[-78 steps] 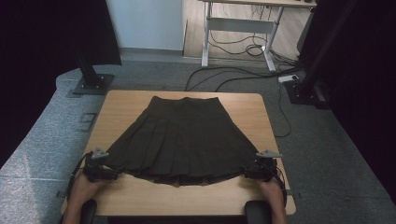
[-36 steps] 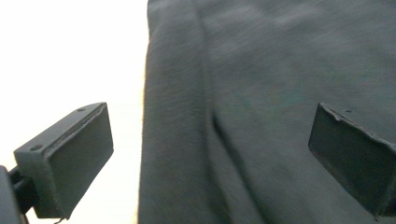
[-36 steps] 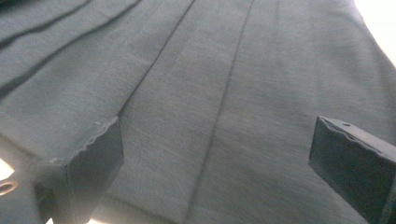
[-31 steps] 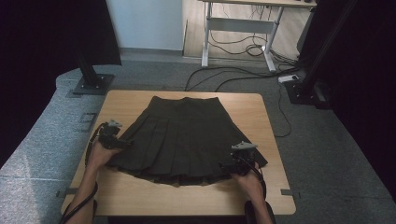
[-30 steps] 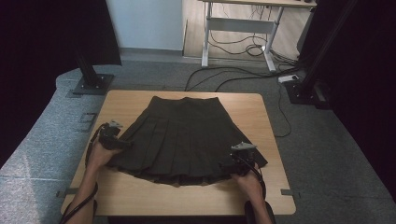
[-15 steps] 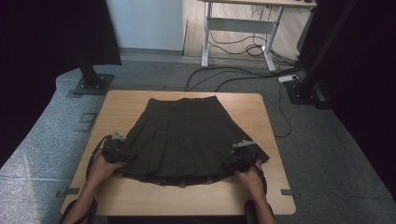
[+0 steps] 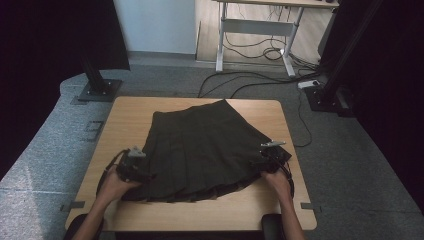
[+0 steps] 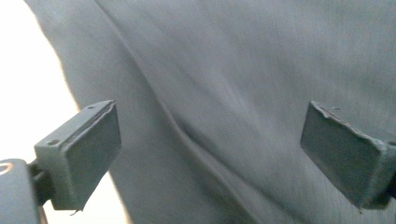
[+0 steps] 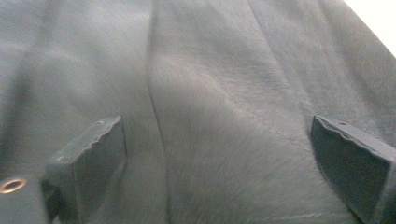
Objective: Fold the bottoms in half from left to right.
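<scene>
Both hand-held grippers, left hand-held gripper (image 7: 141,170) and right hand-held gripper (image 7: 264,159), spread wide over the dark skirt (image 7: 200,145), gripping nothing.

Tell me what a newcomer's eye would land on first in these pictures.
A dark pleated skirt lies spread across the middle of the wooden table, waistband at the far side. The left gripper and right gripper sit at its two side edges near the hem, jaws wide apart over the cloth.

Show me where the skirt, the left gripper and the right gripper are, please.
skirt (image 7: 200,145): high view, middle of the fabric.
left gripper (image 7: 145,176): high view, between its fingertips.
right gripper (image 7: 261,164): high view, between its fingertips.
</scene>
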`<state>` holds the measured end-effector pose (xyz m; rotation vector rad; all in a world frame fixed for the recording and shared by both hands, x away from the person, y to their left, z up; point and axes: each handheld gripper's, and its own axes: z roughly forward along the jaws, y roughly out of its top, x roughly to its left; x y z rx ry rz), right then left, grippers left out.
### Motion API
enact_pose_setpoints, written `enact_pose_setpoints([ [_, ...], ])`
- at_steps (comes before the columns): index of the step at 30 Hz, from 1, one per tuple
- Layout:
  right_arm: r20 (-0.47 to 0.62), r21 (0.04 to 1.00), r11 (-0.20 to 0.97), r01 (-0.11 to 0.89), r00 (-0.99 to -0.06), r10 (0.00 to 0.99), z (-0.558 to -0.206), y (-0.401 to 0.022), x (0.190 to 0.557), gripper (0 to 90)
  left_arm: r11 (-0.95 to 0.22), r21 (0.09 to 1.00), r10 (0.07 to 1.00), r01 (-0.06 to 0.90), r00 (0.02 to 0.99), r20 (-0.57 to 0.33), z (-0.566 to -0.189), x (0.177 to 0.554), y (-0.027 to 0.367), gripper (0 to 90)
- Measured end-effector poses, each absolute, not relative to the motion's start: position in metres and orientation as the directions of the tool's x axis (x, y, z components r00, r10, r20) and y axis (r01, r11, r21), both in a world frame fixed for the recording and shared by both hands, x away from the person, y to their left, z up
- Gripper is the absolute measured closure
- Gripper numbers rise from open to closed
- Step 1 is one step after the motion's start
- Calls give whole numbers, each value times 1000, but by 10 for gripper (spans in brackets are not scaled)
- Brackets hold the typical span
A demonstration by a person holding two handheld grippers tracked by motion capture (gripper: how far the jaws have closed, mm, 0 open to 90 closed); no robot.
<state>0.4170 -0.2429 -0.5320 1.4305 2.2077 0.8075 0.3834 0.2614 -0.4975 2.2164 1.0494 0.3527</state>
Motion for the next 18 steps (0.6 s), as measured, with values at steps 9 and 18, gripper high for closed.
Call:
enact_pose_setpoints([
  [9, 5, 691, 397, 605, -553, 833, -496, -180, 383, 81, -406, 657, 855, 635, 518, 29, -505, 474, 272, 97],
  [18, 19, 683, 471, 559, -658, 753, -495, -129, 377, 90, -420, 599, 874, 682, 481, 65, -533, 493, 267, 145],
])
